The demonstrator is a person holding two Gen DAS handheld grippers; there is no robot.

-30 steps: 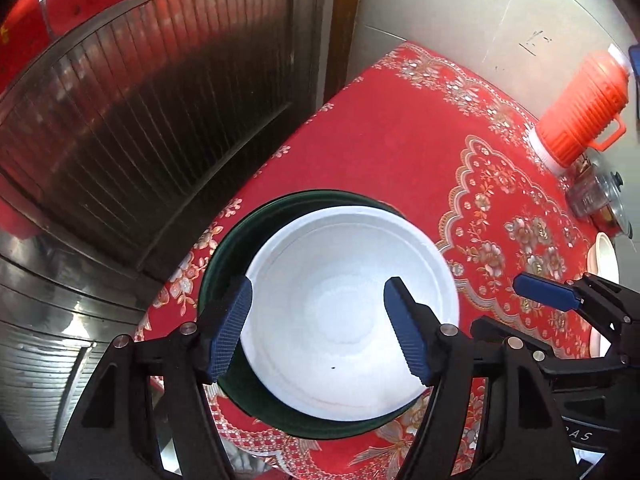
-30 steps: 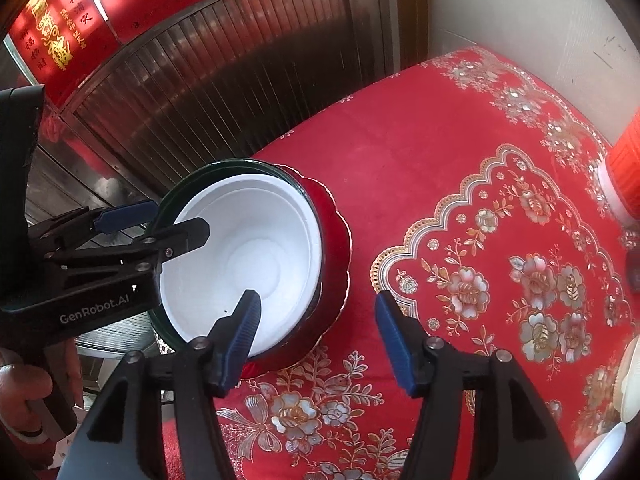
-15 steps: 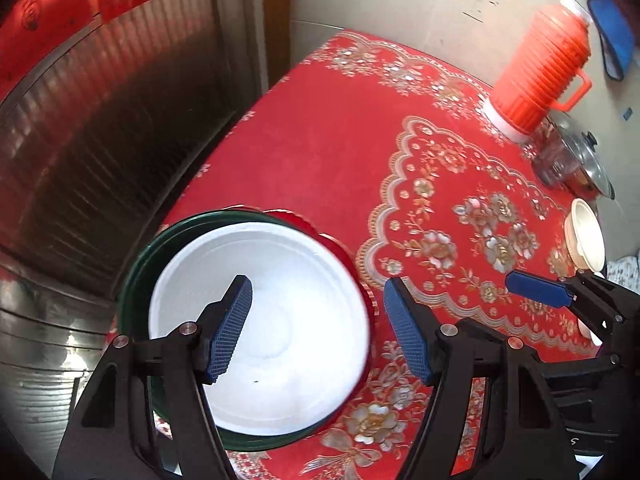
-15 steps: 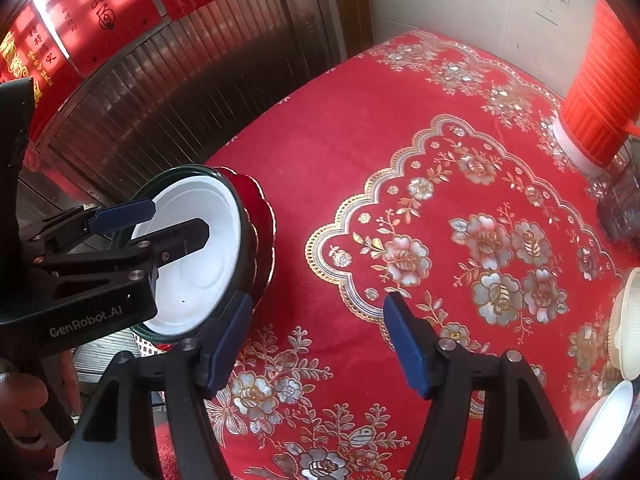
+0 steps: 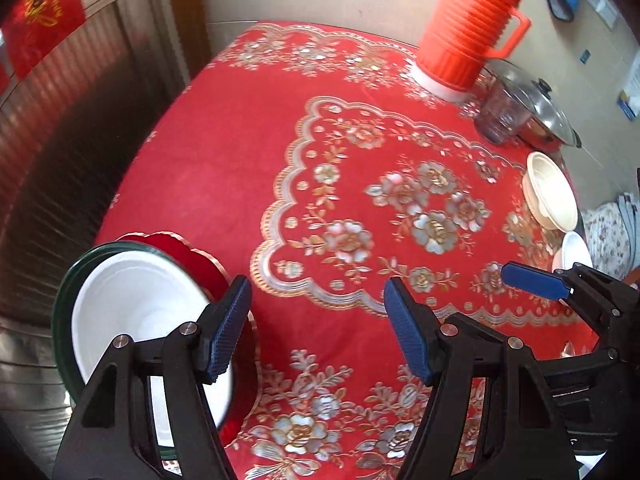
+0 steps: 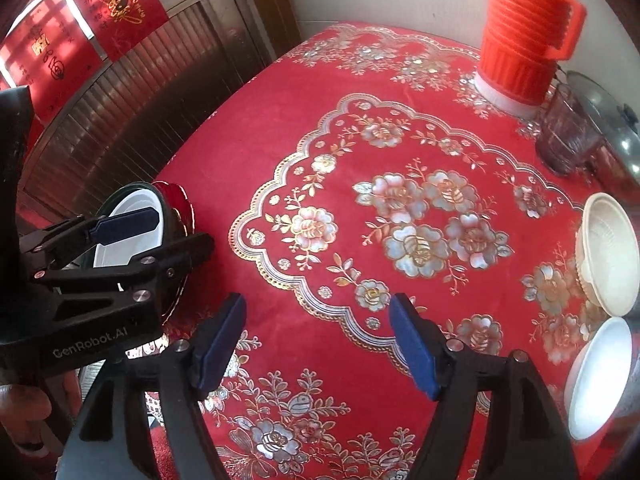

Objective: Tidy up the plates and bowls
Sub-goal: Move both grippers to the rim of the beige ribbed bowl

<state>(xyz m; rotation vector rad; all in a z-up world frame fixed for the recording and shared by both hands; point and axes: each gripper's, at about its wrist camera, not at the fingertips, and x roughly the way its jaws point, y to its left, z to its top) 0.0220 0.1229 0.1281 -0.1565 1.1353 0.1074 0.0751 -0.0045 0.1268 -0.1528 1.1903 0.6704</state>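
Hovering both spread, empty tools, left tool and right tool, I am seeing open bench between edge-hugging white bowl and cream bowl.

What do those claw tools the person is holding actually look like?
Each claw, left and right, is a black plastic frame with silver screws, forking into two fingers tipped with flat blue textured pads. White lettering reading GenRobot.AI marks the left one's body.

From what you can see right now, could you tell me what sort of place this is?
Probably a home dining or kitchen table: a floral red tablecloth, an orange thermos jug, a lidded pot and stacked bowls.
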